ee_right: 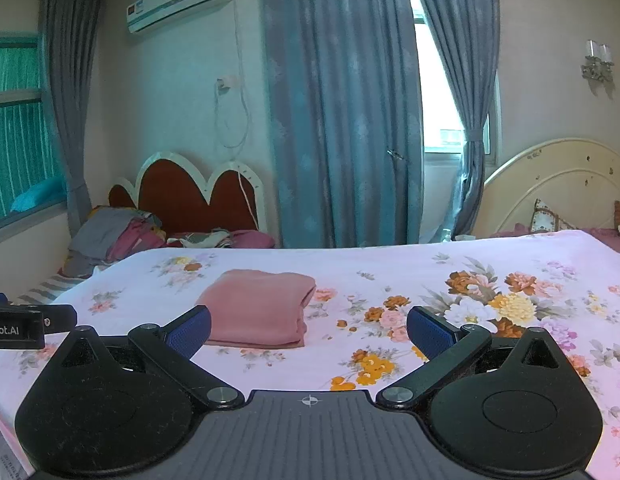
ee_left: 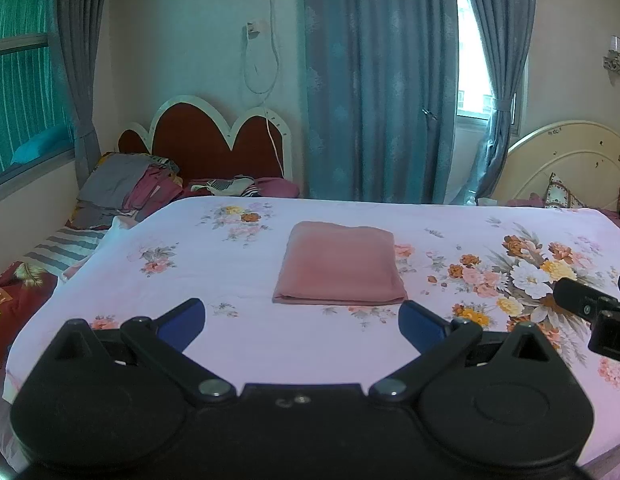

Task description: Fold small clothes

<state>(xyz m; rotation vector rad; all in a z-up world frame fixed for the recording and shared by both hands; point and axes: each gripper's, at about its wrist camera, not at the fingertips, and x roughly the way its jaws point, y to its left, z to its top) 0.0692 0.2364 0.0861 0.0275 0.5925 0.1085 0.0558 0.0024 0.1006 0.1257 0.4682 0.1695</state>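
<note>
A small pink garment [ee_left: 339, 265] lies folded into a neat rectangle on the floral bedsheet [ee_left: 214, 280]. My left gripper [ee_left: 302, 320] hovers just short of its near edge, open, with nothing between its blue pads. In the right wrist view the same pink garment [ee_right: 259, 308] sits left of centre, with layered folds showing along its right side. My right gripper [ee_right: 309, 330] is open and empty, with its left pad [ee_right: 190, 330] beside the garment's near left corner. Each gripper's body shows at the edge of the other's view.
A pile of grey, pink and patterned clothes [ee_left: 122, 192] lies on a second bed with a red scalloped headboard [ee_left: 214, 140] at the far left. Blue curtains [ee_left: 374, 80] hang behind. A cream headboard [ee_left: 570, 160] and cushions stand at the far right.
</note>
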